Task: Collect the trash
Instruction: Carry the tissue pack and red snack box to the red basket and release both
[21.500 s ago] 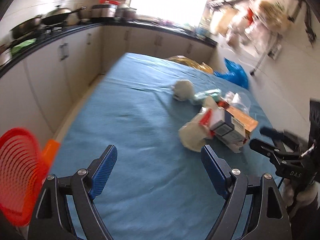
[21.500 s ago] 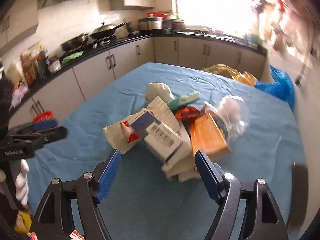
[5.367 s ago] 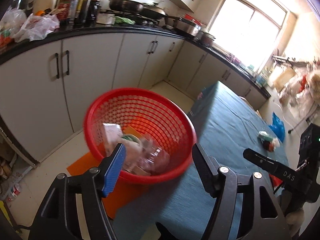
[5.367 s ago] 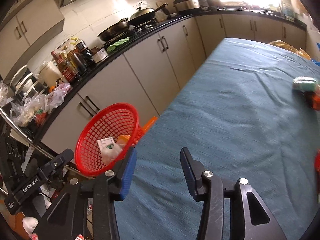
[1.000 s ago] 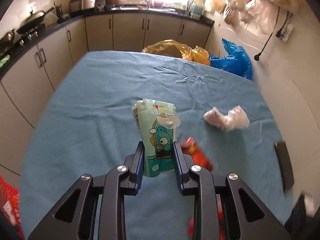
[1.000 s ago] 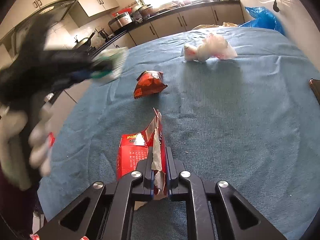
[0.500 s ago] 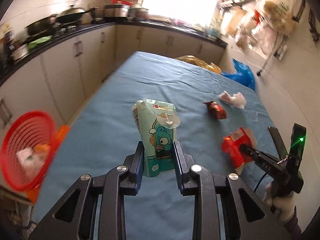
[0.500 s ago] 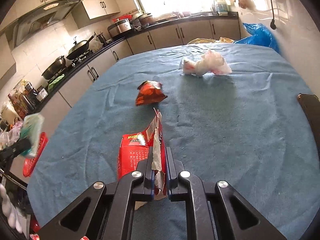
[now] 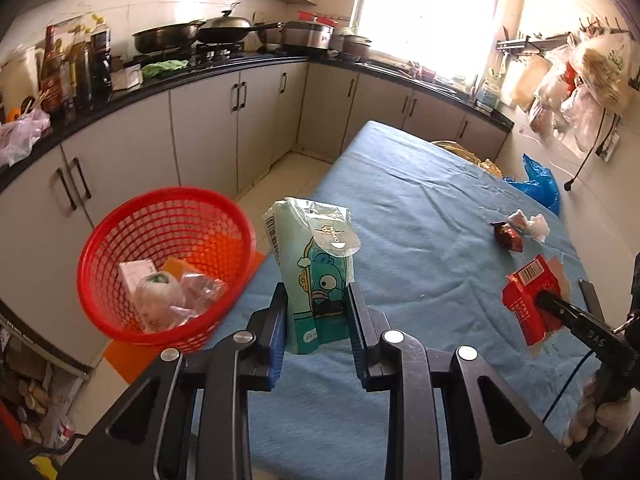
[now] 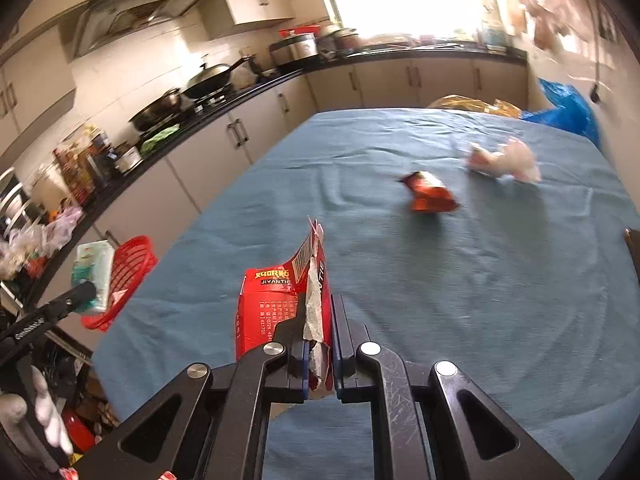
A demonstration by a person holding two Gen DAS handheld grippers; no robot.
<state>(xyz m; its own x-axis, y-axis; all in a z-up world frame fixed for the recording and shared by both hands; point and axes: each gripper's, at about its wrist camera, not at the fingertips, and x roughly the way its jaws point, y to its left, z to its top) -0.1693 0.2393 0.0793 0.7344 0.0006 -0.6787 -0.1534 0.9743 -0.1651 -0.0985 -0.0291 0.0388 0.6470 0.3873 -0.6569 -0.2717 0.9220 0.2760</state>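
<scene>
Left wrist view: my left tool (image 9: pixel 318 316) pinches the green tissue pack (image 9: pixel 314 264), now swung beside the red basket (image 9: pixel 166 264), so a drop is near. My right tool (image 10: pixel 320 350) pinches the torn red box (image 10: pixel 280 304) over the table (image 10: pixel 480 280); two scraps remain.

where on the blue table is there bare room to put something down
Most of the blue tablecloth is bare: the whole near half, and the far end toward the window. The left edge beside the red mesh basket is also free. The only clutter is the crumpled red wrapper and white tissue wad, right of centre.
</scene>
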